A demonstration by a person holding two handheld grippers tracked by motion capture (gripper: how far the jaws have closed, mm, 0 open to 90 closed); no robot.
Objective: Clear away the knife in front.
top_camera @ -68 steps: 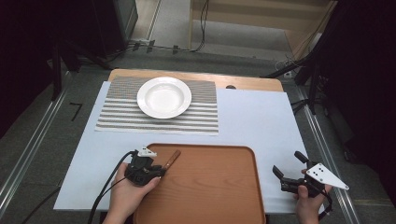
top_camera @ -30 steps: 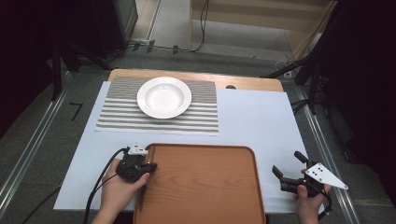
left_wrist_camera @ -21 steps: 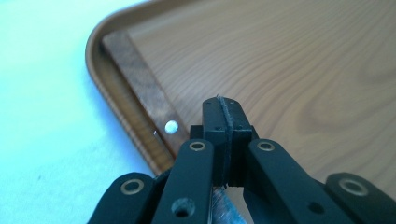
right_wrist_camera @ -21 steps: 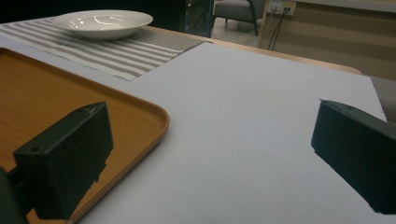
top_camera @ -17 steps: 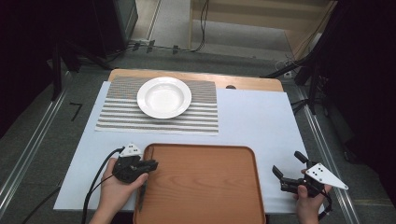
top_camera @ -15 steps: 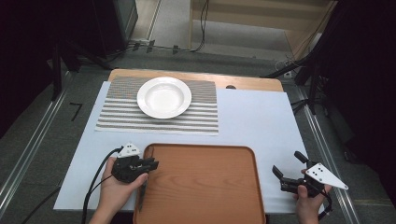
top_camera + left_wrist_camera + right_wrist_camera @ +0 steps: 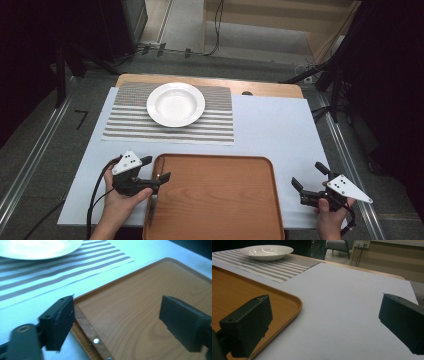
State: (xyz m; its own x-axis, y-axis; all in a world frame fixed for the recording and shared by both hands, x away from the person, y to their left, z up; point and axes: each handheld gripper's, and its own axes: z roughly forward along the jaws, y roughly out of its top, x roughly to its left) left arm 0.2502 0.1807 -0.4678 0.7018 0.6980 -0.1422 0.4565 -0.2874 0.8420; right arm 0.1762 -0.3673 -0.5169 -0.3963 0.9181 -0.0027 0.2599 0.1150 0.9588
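A knife with a riveted wooden handle [image 7: 86, 331] lies inside the left edge of the brown wooden tray [image 7: 220, 200], and its dark blade [image 7: 151, 207] points toward the near edge. My left gripper [image 7: 156, 168] [image 7: 122, 322] straddles that handle. Its jaws have just been opening and the pads stand clear of the handle, which lies close to the left one. My right gripper [image 7: 307, 175] [image 7: 324, 322] rests open over the pale cloth to the right of the tray [image 7: 242, 292], with nothing between its jaws.
A white plate [image 7: 175, 103] [image 7: 266, 251] sits on a striped placemat [image 7: 125, 122] at the back of the table. Pale cloth [image 7: 280, 130] covers the tabletop between mat, tray and right edge. Floor rails run along both sides.
The left gripper carried the knife to the tray's left edge, slid slightly left, then opened its jaws. The knife now lies loose in the tray. The right gripper has not moved.
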